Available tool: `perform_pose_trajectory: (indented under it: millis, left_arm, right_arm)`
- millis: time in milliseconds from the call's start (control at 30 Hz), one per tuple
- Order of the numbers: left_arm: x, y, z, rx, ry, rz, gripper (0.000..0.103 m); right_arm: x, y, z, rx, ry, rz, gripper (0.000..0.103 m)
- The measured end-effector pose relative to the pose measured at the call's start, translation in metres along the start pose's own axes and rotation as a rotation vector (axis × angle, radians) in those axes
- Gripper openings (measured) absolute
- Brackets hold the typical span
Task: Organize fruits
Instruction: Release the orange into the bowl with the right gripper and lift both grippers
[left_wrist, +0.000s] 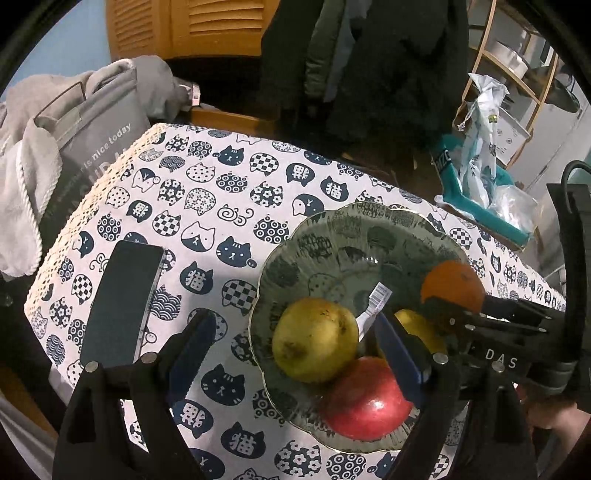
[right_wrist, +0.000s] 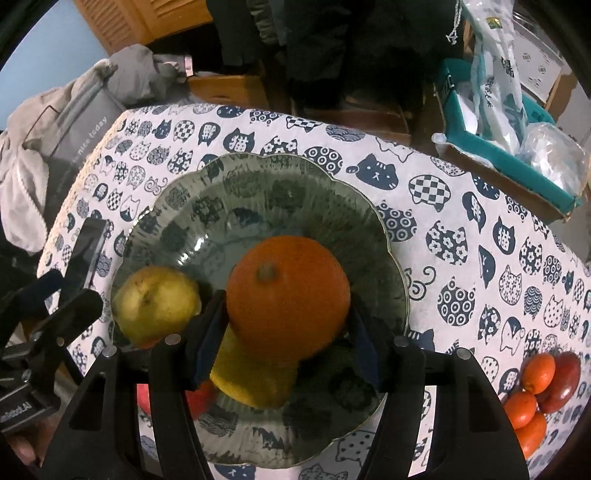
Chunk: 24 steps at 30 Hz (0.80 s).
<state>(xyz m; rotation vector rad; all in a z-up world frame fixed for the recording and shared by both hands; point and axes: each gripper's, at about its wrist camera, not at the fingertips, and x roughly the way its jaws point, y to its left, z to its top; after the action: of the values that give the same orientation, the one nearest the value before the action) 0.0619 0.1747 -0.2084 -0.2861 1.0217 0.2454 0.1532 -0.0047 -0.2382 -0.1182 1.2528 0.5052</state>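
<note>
Fruit sits gathered in a shallow grey-green glass plate with a scalloped, gold-edged rim (right_wrist: 384, 236), which rests on a table covered by a white cloth printed with dark blue cat faces (right_wrist: 461, 206). Inside the plate lie a yellow-green pear with brown blemishes (left_wrist: 314, 339), a round red apple (left_wrist: 364, 400) touching the pear at the near rim, and a yellow fruit (right_wrist: 255, 376) partly hidden under the right gripper (right_wrist: 286, 332). That gripper's two blue-padded fingers flank a round orange with a small stem scar (right_wrist: 288, 295), one on each side of it above the plate floor; whether the pads still press on it cannot be told. The left gripper (left_wrist: 291, 360) stands wide with nothing between its fingers, one finger over the cloth beside the plate, the other over the plate between the pear and the yellow fruit. A white barcode tag (left_wrist: 376, 302) lies in the plate just past the pear. A dark smartphone (left_wrist: 122, 302) lies flat on the cloth, left of the plate. Near the cloth's right edge, well apart from the plate, sits a cluster of small orange fruits and a dark red one (right_wrist: 543, 387). Beyond the table's far corner, a teal cardboard box (right_wrist: 517, 155) holds clear and white plastic bags (right_wrist: 498, 74).
</note>
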Motion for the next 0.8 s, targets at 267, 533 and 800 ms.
perform_pose_trajectory:
  millis: [267, 533, 800]
  left_arm:
    - [-0.012, 0.000, 0.003, -0.010, -0.025, -0.007, 0.089]
    - [-0.034, -0.009, 0.006, 0.005, -0.069, -0.027, 0.089]
    - [-0.065, -0.030, 0.005, 0.046, -0.128, -0.058, 0.089]
  right_arm:
    - [-0.021, 0.001, 0.004, -0.005, -0.051, -0.003, 0.067]
    - [-0.064, -0.002, 0.003, -0.023, -0.146, -0.071, 0.067]
    - [-0.111, -0.010, -0.007, -0.034, -0.244, -0.129, 0.068]
